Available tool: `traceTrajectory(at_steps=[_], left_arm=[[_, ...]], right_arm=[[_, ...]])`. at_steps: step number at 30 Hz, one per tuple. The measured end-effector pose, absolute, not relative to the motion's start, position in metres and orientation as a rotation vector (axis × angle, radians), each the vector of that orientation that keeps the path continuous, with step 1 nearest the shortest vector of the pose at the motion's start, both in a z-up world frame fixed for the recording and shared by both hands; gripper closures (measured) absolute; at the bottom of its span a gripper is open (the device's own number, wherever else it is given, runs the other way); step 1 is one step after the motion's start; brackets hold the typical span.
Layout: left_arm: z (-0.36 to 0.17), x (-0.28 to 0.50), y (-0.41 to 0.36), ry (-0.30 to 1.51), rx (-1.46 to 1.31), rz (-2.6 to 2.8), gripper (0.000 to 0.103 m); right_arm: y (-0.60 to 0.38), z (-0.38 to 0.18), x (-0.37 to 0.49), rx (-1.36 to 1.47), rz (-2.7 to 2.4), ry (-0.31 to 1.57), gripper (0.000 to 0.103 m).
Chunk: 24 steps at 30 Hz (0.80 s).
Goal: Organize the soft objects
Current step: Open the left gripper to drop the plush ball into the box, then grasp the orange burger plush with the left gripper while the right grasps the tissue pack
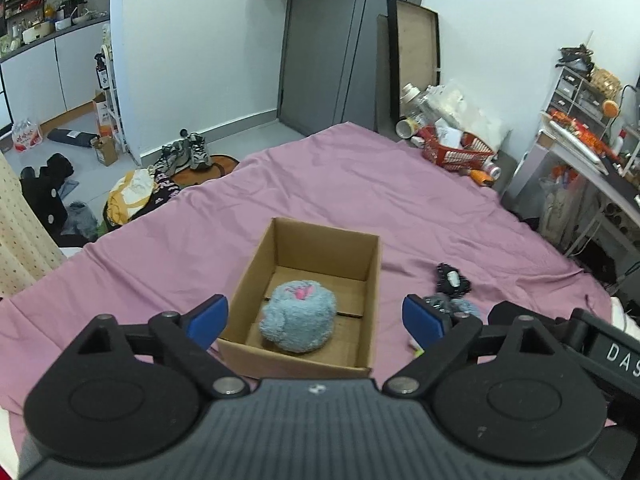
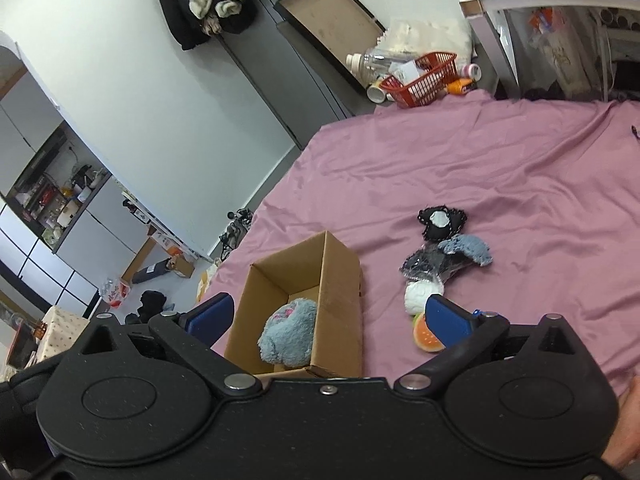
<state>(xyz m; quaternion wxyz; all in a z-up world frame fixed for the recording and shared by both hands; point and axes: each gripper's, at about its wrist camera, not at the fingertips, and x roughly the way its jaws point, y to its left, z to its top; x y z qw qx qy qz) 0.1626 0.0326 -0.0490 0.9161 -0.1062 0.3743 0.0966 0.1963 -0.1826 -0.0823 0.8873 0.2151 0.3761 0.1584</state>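
An open cardboard box [image 1: 280,354] [image 2: 340,280] stands on the pink bedsheet [image 1: 360,200] [image 2: 500,168]. Inside it lies a fluffy blue plush [image 1: 298,316] [image 2: 288,334]. To the right of the box lies a small pile of soft things: a black and white piece [image 2: 440,222], a blue fluffy piece [image 2: 466,248], a shiny dark wrapped item [image 2: 430,266], a white roll [image 2: 422,296] and an orange burger-like toy [image 2: 428,336]. My left gripper [image 1: 320,322] is open above the box's near side, nothing between its blue pads. My right gripper [image 2: 326,318] is also open and holds nothing.
A red basket [image 1: 456,150] [image 2: 424,78] with bottles and cartons sits at the bed's far corner. A desk and shelves [image 1: 588,148] stand on the right. Shoes [image 1: 188,152], bags and clothes lie on the floor to the left of the bed.
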Motion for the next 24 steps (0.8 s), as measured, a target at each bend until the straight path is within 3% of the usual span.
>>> traceTrajectory(at_steps=[6,24], left_arm=[[-0.045,0.154,0.020,0.746,-0.225,0.223,0.004],[-0.052,0.150,-0.034,0.745,-0.199,0.196,0.004]], right_arm=[[-0.204,-0.082,0.189,0.434,0.315,0.762,0.000],[-0.268,-0.096,0.188,0.454,0.283,0.767,0.000]])
